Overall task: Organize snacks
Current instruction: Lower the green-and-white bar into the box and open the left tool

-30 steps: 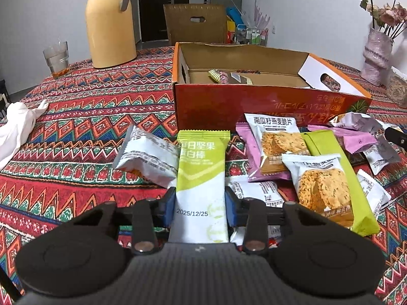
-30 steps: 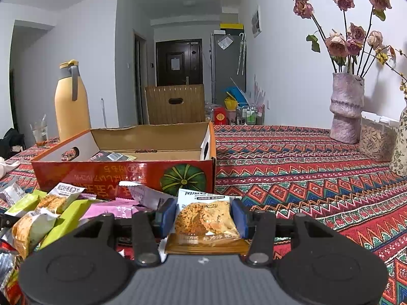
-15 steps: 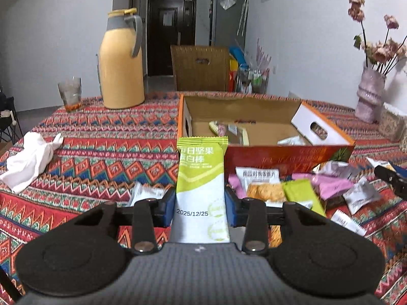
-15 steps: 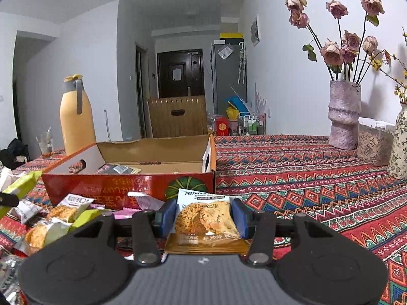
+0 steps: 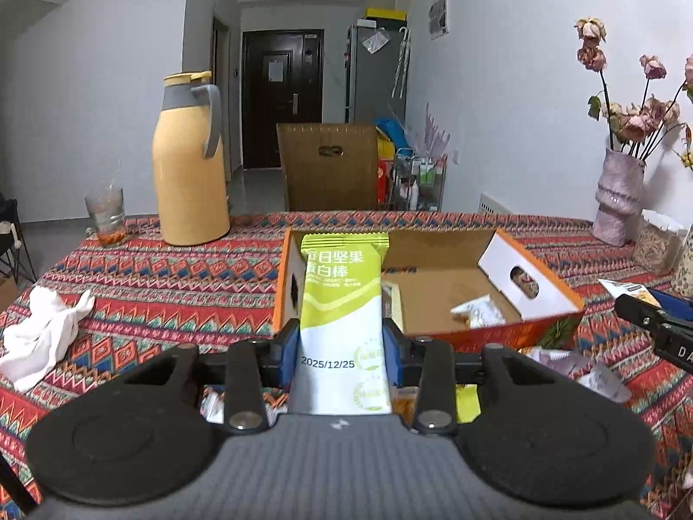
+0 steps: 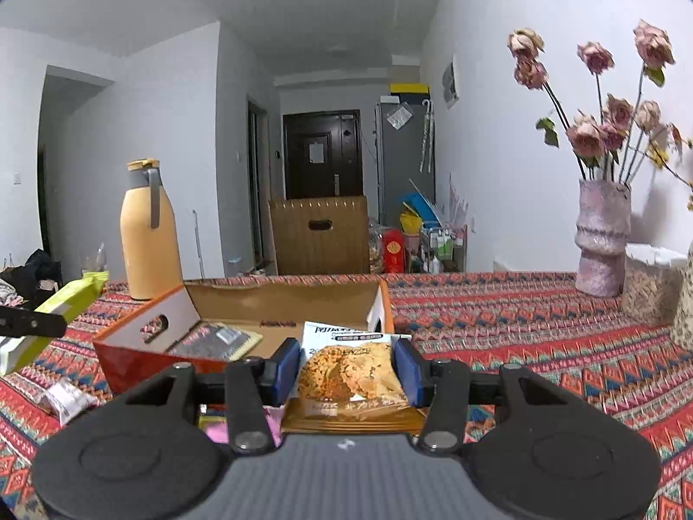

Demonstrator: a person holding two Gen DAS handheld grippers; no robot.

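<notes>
My left gripper (image 5: 341, 349) is shut on a green and white nut bar packet (image 5: 342, 303), held upright above the table in front of the open orange cardboard box (image 5: 537, 303). My right gripper (image 6: 348, 366) is shut on a cracker packet (image 6: 346, 372) with a biscuit picture, lifted just before the same orange box (image 6: 134, 355). The box holds a few packets on its floor. In the right wrist view the nut bar packet (image 6: 73, 299) and the left gripper's finger show at the far left. Loose packets (image 5: 576, 368) lie on the cloth below.
A yellow thermos jug (image 5: 190, 164) and a glass (image 5: 106, 216) stand at the back left. A white cloth (image 5: 43, 333) lies at the left. A pink vase (image 6: 600, 238) with dried roses and a jar (image 6: 649, 281) stand at the right. A wooden chair (image 5: 327, 164) is behind the table.
Both grippers have risen with their packets, and their views have tilted up. The loose packets on the cloth have dropped low in the views, and the box interior shows more.
</notes>
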